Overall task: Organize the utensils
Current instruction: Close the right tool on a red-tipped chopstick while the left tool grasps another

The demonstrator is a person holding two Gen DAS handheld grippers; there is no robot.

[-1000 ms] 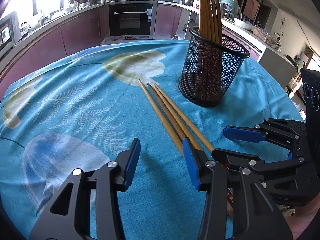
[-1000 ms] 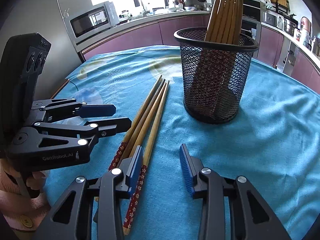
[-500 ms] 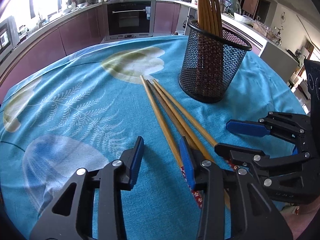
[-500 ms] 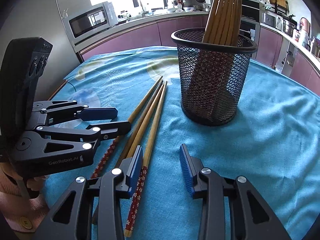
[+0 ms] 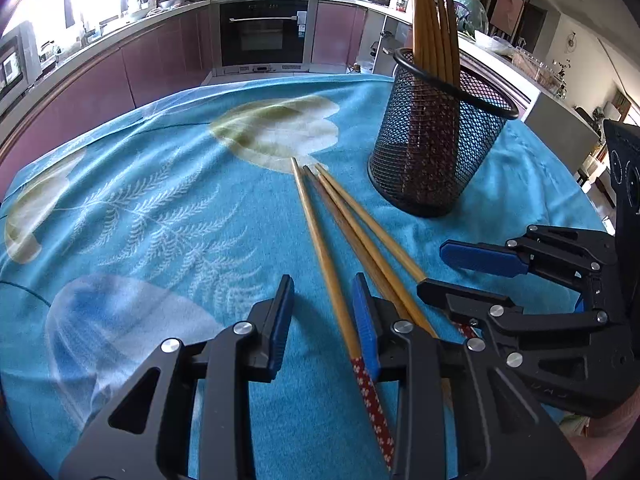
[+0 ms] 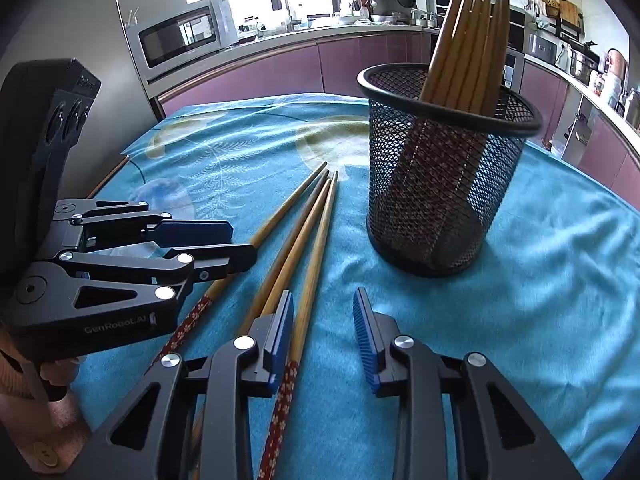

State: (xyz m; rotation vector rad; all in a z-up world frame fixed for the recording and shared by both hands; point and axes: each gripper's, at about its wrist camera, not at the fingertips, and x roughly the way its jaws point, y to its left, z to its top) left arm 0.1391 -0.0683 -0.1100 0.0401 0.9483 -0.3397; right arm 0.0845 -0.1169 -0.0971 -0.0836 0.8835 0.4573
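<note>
Three loose bamboo chopsticks (image 5: 340, 232) lie on a soft turquoise tablecloth (image 5: 160, 208) printed with pale fern fronds and cream blossoms; their slim tapered tips bunch together just beside a black wire-mesh cylinder holder (image 5: 436, 148), and their shafts fan slightly apart toward the cameras. The thick handle ends are wrapped in red with small white flowers. The holder stands upright on the cloth, its fine lattice topped by a smooth round rim, with several more bamboo chopsticks (image 6: 472, 40) leaning inside it, tips up. The left gripper (image 5: 324, 312), matte black with ribbed blue pads, is spread wide and low over the cloth, and the leftmost stick runs through the gap between its fingers. The right gripper (image 6: 324, 328) is likewise spread and grips nothing; the rightmost stick lies against its left pad.
</note>
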